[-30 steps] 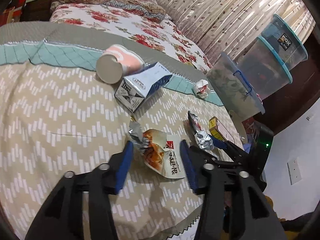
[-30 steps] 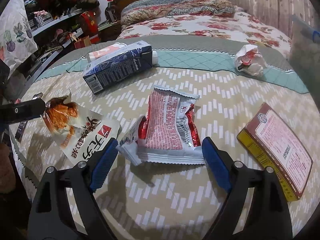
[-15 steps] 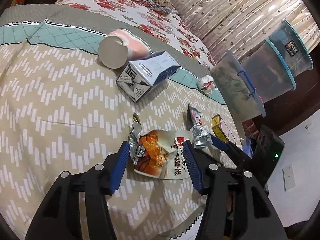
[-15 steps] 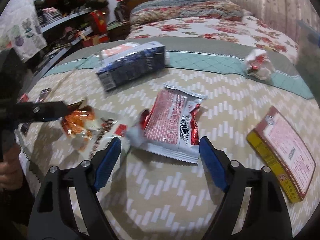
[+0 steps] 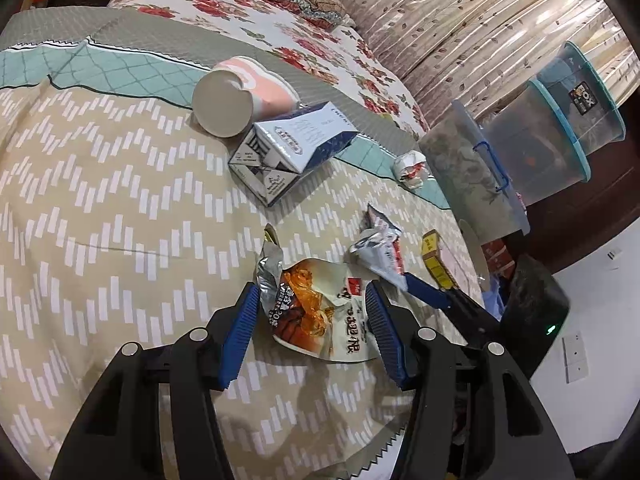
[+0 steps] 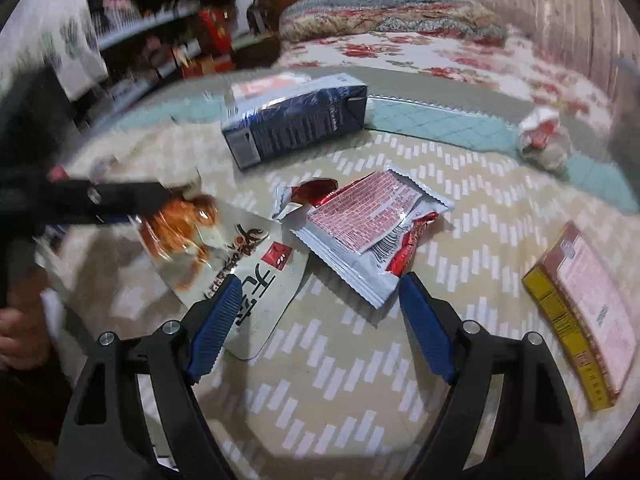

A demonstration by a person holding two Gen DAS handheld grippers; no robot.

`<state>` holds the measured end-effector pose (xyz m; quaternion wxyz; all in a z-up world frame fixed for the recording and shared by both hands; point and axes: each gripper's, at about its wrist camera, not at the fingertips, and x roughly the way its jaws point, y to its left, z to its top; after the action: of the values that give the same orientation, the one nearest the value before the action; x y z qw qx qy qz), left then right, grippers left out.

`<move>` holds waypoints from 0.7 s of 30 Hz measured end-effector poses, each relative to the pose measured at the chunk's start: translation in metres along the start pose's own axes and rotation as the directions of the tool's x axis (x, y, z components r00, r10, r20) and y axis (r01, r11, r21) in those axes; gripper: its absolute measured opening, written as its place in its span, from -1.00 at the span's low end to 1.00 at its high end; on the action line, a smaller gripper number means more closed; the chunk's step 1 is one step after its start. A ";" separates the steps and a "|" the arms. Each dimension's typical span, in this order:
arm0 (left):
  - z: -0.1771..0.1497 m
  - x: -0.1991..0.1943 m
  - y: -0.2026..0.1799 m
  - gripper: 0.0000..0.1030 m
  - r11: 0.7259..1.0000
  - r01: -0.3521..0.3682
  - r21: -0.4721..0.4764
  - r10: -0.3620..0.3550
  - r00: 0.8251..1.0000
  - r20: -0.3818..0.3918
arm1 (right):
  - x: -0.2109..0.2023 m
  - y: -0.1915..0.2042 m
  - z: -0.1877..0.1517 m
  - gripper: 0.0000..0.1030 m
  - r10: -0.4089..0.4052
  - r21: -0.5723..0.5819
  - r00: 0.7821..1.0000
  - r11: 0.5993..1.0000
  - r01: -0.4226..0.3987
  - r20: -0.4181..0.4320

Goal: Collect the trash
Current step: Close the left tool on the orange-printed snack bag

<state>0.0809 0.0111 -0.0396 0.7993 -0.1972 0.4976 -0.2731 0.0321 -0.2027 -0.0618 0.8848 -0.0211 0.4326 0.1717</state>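
Bedspread (image 5: 100,208), stacked lidded bins (image 5: 532,148), contents unclear

The shelves (image 6: 160,40) at upper left are motion-blurred, and the person's hand (image 6: 20,320) is cut off.

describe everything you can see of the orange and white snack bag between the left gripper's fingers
The snack bag is a crinkled, glossy foil-lined wrapper, white with an orange food photo, a small red logo and dark Chinese lettering. Its torn silver end curls upward. It lies mostly flat on the chevron bedspread, between the blue pads of the open left gripper. In the right wrist view one pad of the right gripper overlaps its white end, and the red wrapper lies next to it.
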 end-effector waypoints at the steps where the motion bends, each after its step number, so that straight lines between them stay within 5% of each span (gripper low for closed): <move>1: 0.000 -0.001 -0.001 0.03 1.000 0.002 0.003 -0.002 1.000 0.003 | 0.001 0.003 0.000 0.59 -0.015 -0.012 1.000 1.000 0.015 -0.001; 21: -0.021 -0.022 0.017 0.17 0.999 0.024 -0.034 -0.024 1.000 -0.003 | 0.001 -0.001 -0.002 0.59 -0.043 0.001 0.999 0.999 0.043 -0.006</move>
<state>0.0587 0.0374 -0.0434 0.7917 -0.2160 0.5012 -0.2744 0.0310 -0.2036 -0.0638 0.8870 -0.0305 0.4349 0.1523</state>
